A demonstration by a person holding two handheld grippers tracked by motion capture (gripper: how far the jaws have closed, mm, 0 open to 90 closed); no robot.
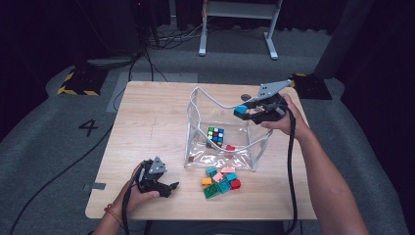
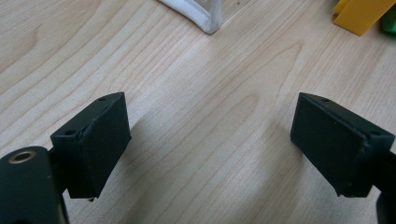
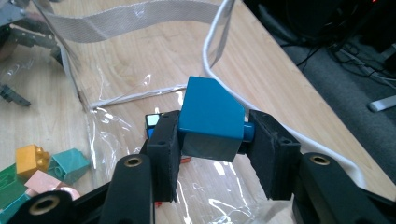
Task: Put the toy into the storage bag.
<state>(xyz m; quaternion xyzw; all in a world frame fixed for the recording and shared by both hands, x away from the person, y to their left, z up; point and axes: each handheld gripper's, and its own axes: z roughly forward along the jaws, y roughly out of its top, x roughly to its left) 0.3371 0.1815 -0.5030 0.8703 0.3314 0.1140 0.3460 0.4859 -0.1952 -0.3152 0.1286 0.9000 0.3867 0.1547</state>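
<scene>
A clear plastic bag [image 1: 195, 122] with white edging stands open in the middle of the wooden table [image 1: 147, 112]. Inside it lie a colour cube [image 1: 215, 135] and a small red brick [image 1: 230, 147]. My right gripper [image 1: 247, 111] hovers over the bag's right rim, shut on a blue sloped brick [image 3: 210, 119] that also shows in the high view [image 1: 240, 110]. My left gripper [image 1: 171, 188] rests on the table near the front left, open, its jaws wide apart with bare wood [image 2: 205, 140] between them.
A pile of loose bricks [image 1: 220, 181] in green, teal, pink, orange and red lies just in front of the bag. An orange brick [image 2: 362, 16] and the bag's corner [image 2: 205, 14] sit ahead of my left gripper. Cables and a desk frame [image 1: 235, 29] stand on the floor beyond.
</scene>
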